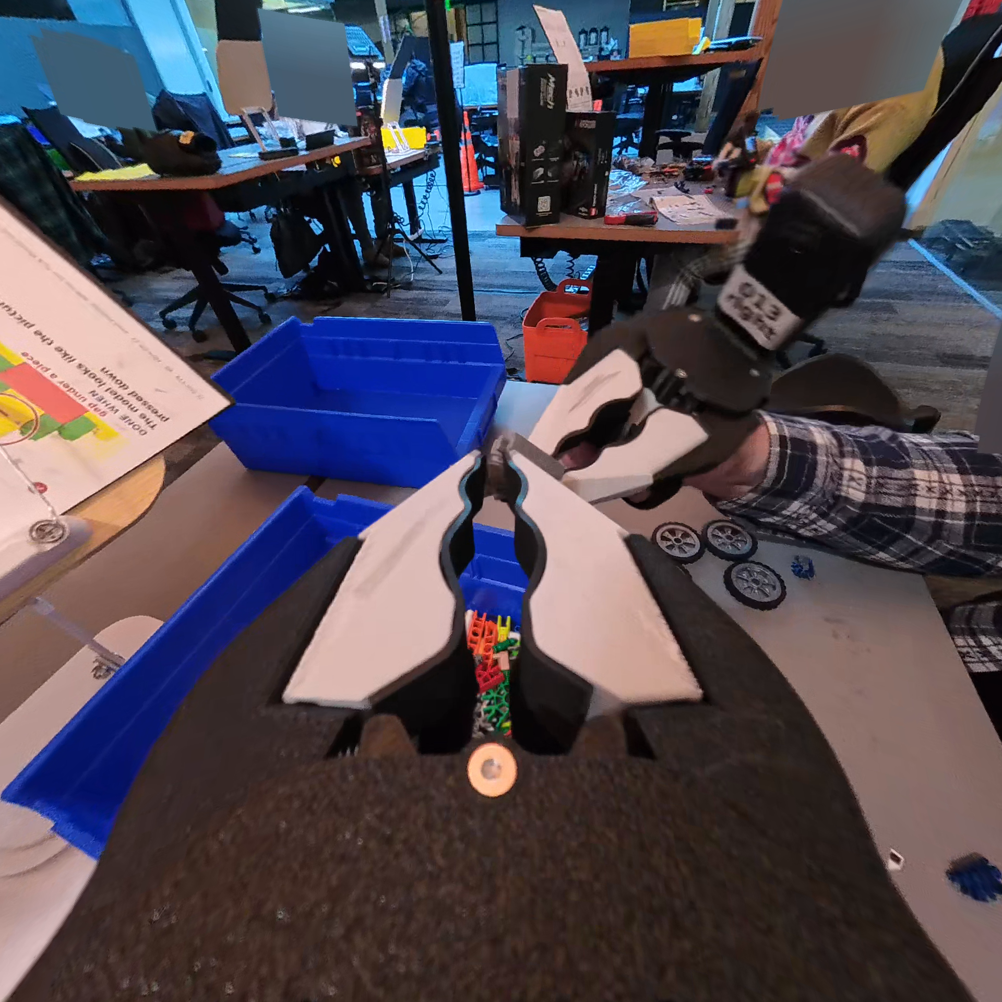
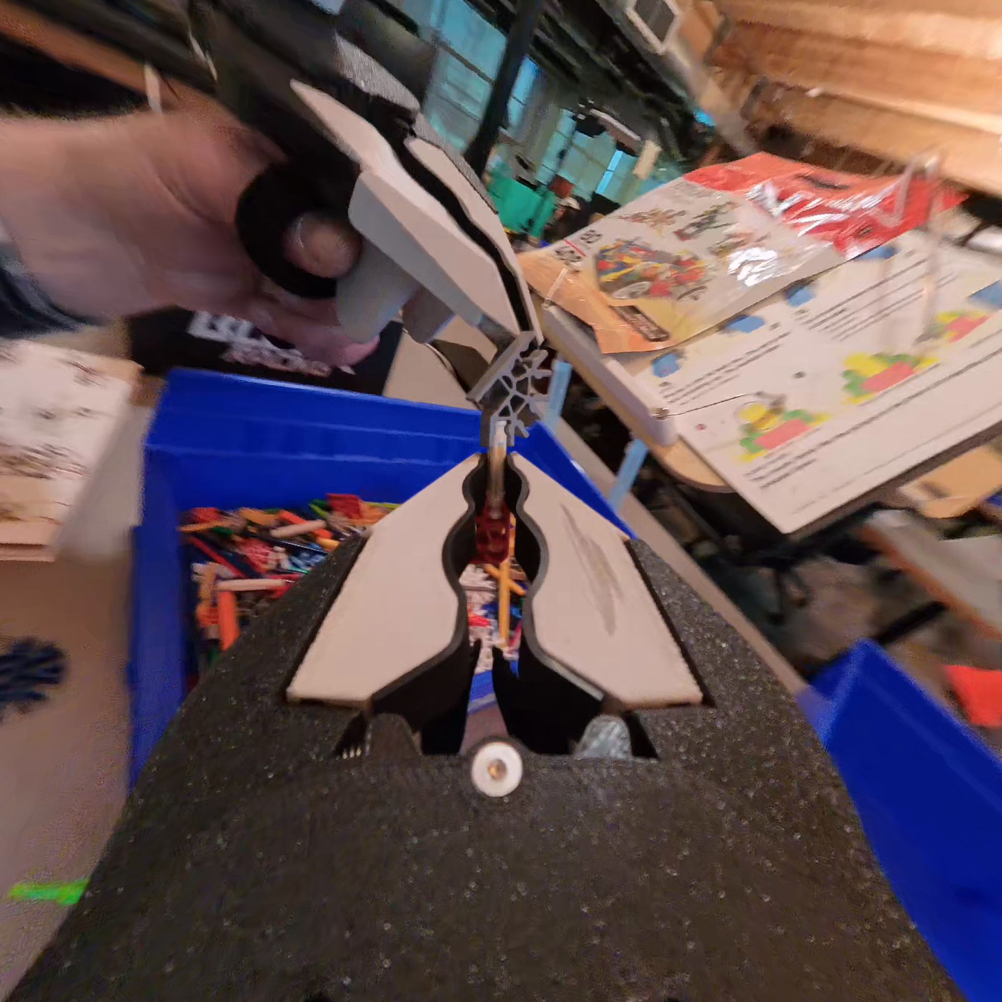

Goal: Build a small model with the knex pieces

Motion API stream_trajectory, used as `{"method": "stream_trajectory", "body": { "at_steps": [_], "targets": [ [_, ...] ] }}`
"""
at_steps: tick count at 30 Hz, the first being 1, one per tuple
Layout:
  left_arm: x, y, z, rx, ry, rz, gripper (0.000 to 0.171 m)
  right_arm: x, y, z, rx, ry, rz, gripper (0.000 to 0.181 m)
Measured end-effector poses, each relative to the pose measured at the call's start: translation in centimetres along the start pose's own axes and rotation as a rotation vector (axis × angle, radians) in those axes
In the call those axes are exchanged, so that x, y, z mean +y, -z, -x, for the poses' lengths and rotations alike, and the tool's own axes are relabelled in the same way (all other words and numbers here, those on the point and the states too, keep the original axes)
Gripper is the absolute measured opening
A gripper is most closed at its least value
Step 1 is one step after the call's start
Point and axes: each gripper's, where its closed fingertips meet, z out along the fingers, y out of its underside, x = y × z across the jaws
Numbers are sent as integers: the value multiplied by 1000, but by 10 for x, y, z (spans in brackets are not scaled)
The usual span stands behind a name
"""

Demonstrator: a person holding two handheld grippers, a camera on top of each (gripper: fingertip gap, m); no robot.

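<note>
My left gripper is shut on a grey snowflake-shaped connector, held in the air above a blue bin of mixed colourful building pieces. My right gripper comes in from the right, with its tips close to the left gripper's. In the right wrist view, my right gripper is shut on a pale rod with a red piece on its near end. The rod's far end meets the grey connector. The left gripper pinches that connector from the upper left, above the bin.
An empty blue bin stands behind the full one. Three grey-spoked wheels and small blue connectors lie on the grey table at the right. A tilted instruction board stands at the left and shows in the right wrist view. Another blue bin is lower right.
</note>
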Motion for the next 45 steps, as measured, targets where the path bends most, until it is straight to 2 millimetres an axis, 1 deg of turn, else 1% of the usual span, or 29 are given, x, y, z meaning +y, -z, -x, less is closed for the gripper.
{"method": "stream_trajectory", "body": {
  "at_steps": [1, 3, 5, 6, 8, 9, 11, 13, 16, 18, 20, 23, 26, 28, 30, 33, 36, 40, 42, 43, 45],
  "targets": [
    [0, 0, 2, -8, 8, -7, 3, 0, -1, -2, 42, 54, 19, 4],
    [0, 1, 5, 7, 71, -18, 3, -1, -1, -5, 91, 100, 28, 3],
    [1, 1, 6, 41, 138, -34, 2, 0, -2, -7, 105, 93, 26, 3],
    [2, 1, 7, 44, 142, -37, 2, 2, -3, -7, 103, 84, 29, 4],
    [0, 0, 11, -14, 83, -45, 5, 6, -5, -9, 132, 119, 62, 4],
    [-3, 0, 7, -19, 49, -39, 12, 8, -5, -10, 142, 131, 74, 4],
    [-5, -1, -2, -21, -28, -3, 19, 6, -3, -14, 186, 176, 83, 4],
    [4, -4, 4, -108, -85, 80, 20, 6, -3, -15, 214, 235, 109, 4],
    [7, -10, -1, -101, -110, 103, 25, 12, -7, -14, 261, 347, 163, 4],
    [17, -14, 2, -138, -137, 169, 28, 15, -12, -11, 275, 384, 189, 4],
    [32, -18, 9, -189, -155, 259, 25, 16, -13, -11, 295, 392, 201, 4],
    [33, -22, 9, -199, -122, 265, 28, 18, -12, -17, 335, 429, 227, 4],
    [35, -22, 11, -204, -81, 270, 24, 20, -13, -18, 362, 460, 249, 4],
    [31, -21, 11, -196, -52, 238, 12, 20, -13, -19, 385, 494, 260, 4],
    [33, -22, 10, -188, -11, 241, 9, 22, -13, -23, 417, 486, 280, 5],
    [30, -24, 6, -180, -42, 228, 3, 22, -13, -26, 450, 475, 277, 5],
    [33, -21, 1, -159, -148, 284, 2, 23, -16, -18, 363, 427, 235, 7],
    [31, -14, -12, -91, -280, 300, 3, 16, -15, -4, 220, 340, 156, 8],
    [30, -11, -21, -39, -315, 294, 3, 12, -14, 6, 138, 306, 125, 6],
    [31, -9, -23, -26, -357, 293, 3, 11, -14, 11, 99, 288, 121, 6],
    [33, -9, -25, -13, -372, 299, 4, 12, -14, 18, 35, 229, 123, 4]
  ]
}}
